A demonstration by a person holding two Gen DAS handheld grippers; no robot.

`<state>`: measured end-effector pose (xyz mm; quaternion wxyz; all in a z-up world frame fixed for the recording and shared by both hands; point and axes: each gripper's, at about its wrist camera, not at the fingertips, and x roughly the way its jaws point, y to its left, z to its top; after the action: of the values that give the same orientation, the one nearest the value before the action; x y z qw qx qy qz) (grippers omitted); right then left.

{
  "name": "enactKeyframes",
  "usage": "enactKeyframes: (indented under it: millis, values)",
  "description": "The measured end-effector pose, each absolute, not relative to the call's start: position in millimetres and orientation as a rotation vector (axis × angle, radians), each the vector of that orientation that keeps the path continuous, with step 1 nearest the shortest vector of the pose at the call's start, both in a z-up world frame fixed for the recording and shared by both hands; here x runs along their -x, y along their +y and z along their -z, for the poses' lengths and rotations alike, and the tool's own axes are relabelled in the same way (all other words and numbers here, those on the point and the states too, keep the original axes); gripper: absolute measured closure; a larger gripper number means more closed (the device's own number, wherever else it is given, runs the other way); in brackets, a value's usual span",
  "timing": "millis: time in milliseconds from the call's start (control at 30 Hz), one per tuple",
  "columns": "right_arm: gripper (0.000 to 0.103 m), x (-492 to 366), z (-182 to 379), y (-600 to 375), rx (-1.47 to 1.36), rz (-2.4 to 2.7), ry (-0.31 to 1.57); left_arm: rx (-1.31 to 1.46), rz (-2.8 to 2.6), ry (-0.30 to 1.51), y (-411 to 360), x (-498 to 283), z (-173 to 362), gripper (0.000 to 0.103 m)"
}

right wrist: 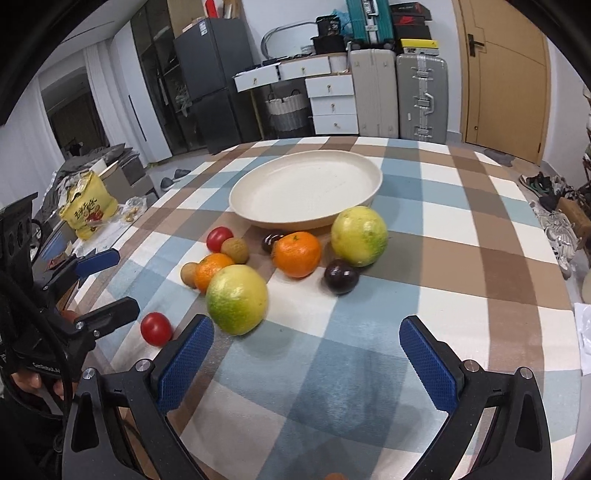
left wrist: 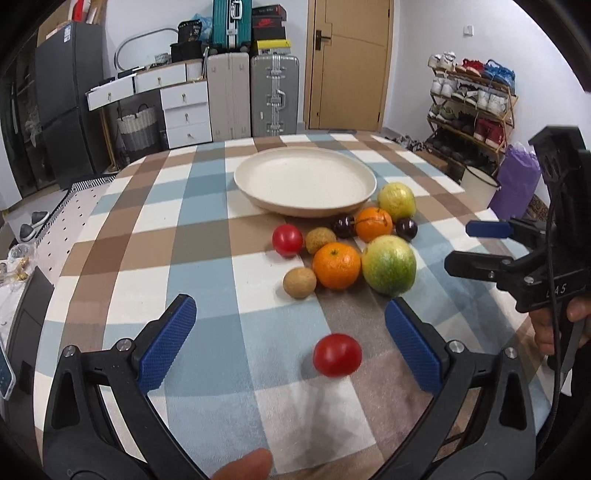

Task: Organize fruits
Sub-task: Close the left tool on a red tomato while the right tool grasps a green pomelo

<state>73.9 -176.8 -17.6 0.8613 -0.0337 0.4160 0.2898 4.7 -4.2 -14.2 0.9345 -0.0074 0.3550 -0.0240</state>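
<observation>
Straight ahead of the left gripper, past the checked tablecloth (left wrist: 155,206), a tan wooden door (left wrist: 349,62) sits in a white wall (left wrist: 424,66). Left of it stand two upright suitcases (left wrist: 253,96), stacked shoeboxes (left wrist: 269,22) and a white drawer unit (left wrist: 186,114) with a woven basket (left wrist: 137,125). Far left, a dark fridge (left wrist: 68,96). To the right, a wooden shoe rack (left wrist: 471,99) full of sneakers.

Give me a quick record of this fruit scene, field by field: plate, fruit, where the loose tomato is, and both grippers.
plate: cream, nothing in it
fruit pile: on the checked cloth, beside the plate's near rim
loose tomato: apart from the pile, between the left gripper's fingers
left gripper: open
right gripper: open, holding nothing
</observation>
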Motion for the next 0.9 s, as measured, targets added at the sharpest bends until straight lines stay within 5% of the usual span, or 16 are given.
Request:
enactKeyframes:
  millis: [267,433,567,900]
  values:
    - [0.001,-79,24,-155,0.086,-0.673,0.919,0.034,0.100,0.793,-2,-1,26,0.014]
    - [0.019,-85,32,-141,0.086,-0.706,0.958,0.047,0.146,0.865,-5,-9,36,0.024]
    - [0.023,-87,39,-130,0.090,-0.733,0.978,0.057,0.182,0.920,-10,-16,47,0.029]
    - [0.038,-92,42,-118,0.081,-0.765,0.981,0.065,0.249,0.940,-16,-21,49,0.068]
